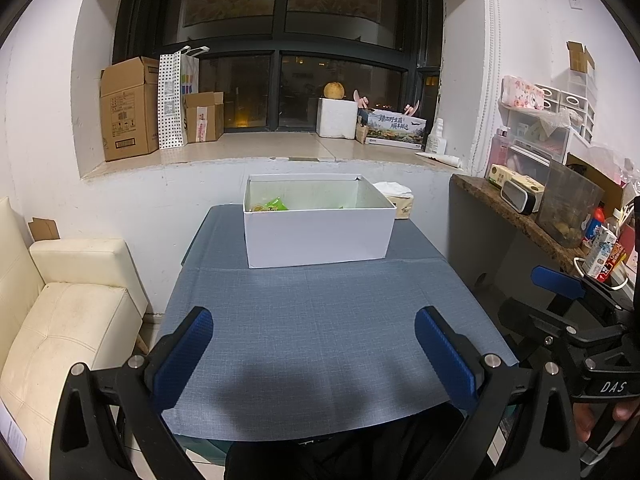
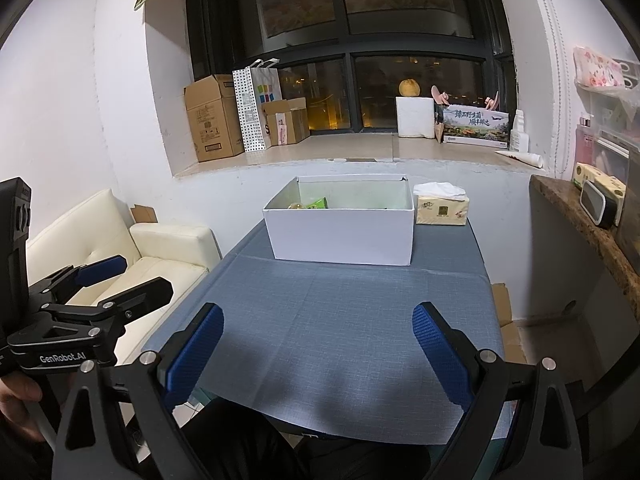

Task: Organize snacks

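Both grippers are hovering over the near edge of the table (image 1: 320, 320), nothing in either one. Left gripper (image 1: 314, 354): blue pads spread wide, released, only bare cloth showing between them. Right gripper (image 2: 318, 354): same, jaws standing wide apart, empty, off to the right of the left one and roughly level with it. Each is showing up at the edge of the other's wrist view, and there too the fingers are looking parted.

A hand (image 1: 592, 420) is gripping the right tool's handle at the far right of the left view; the other hand (image 2: 20, 400) is wrapping the left tool's handle at the lower-left of the right view.

Snacks: a green packet (image 1: 276, 204) and something yellowish beside it are lying inside the white box (image 1: 320, 236), toward its left end. Can't tell what else is in there, the near wall is hiding the bottom. The box is sitting open-topped at the far end of the table, well apart from both grippers. A tissue pack (image 2: 440, 208) is standing just beside the box's right side, near the wall.

Blue-grey cloth is covering the table; the stretch between box and grippers is bare. A cream sofa (image 1: 68, 320) is sitting along the table's left side. A stone-topped counter (image 1: 516, 216) is running along the right, crowded with bottles and containers.
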Demonstrator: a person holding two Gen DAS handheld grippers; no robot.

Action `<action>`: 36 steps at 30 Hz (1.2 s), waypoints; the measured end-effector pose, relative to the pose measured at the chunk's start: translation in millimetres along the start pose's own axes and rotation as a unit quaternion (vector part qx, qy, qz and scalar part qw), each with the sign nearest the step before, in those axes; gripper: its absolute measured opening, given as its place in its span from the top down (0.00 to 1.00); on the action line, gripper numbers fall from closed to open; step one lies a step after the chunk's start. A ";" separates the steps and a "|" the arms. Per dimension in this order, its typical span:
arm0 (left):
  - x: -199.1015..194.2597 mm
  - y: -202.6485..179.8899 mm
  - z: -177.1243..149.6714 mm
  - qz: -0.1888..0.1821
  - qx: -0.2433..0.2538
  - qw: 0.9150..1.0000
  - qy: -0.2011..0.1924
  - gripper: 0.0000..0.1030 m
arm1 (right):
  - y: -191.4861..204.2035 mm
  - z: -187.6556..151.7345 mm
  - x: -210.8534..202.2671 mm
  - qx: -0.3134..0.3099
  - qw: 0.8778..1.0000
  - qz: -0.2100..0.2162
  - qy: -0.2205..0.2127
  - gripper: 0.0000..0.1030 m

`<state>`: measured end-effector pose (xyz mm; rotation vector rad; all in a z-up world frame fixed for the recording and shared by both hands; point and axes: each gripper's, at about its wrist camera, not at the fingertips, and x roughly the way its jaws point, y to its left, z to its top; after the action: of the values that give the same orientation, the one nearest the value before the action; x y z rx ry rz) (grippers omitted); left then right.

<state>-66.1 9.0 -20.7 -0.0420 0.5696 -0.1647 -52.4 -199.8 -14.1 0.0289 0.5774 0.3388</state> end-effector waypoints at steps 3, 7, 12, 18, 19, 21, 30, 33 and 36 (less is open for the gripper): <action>1.3 0.0 -0.7 -0.001 0.001 1.000 0.002 0.00 | -0.2 -0.2 -0.3 -0.001 1.000 0.000 0.000 0.05; 0.9 -0.1 -0.9 -0.002 0.001 1.000 0.002 0.00 | -0.5 0.2 -0.4 -0.001 1.000 0.001 0.000 0.05; 0.9 0.1 -1.1 -0.002 0.001 1.000 0.002 0.00 | 0.1 -1.0 0.2 -0.004 1.000 0.000 0.001 0.05; 0.7 0.6 -2.2 -0.003 0.002 1.000 0.002 0.00 | -0.7 -2.5 -0.1 -0.006 1.000 0.004 0.001 0.05; 0.6 1.0 -2.4 -0.003 0.001 1.000 0.002 0.00 | -1.0 -2.9 -0.2 -0.006 1.000 0.005 0.001 0.05; 0.9 0.7 -2.3 -0.004 0.001 1.000 0.002 0.00 | -0.7 -2.9 -0.2 -0.006 1.000 0.005 0.002 0.05; 0.9 0.4 -2.2 -0.003 0.001 1.000 0.002 0.00 | -0.3 -3.2 -0.1 -0.007 1.000 0.006 0.001 0.05; 0.7 0.6 -2.4 -0.004 0.001 1.000 0.002 0.00 | 0.1 -3.2 -0.2 -0.007 1.000 0.006 0.001 0.05; 0.7 0.2 -2.4 -0.002 0.001 1.000 0.002 0.00 | -0.2 -3.5 0.6 -0.007 1.000 0.006 0.002 0.05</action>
<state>-66.8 9.0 -23.2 -0.0409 0.5741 -0.1693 -53.7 -200.1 -17.4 0.0182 0.5798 0.3548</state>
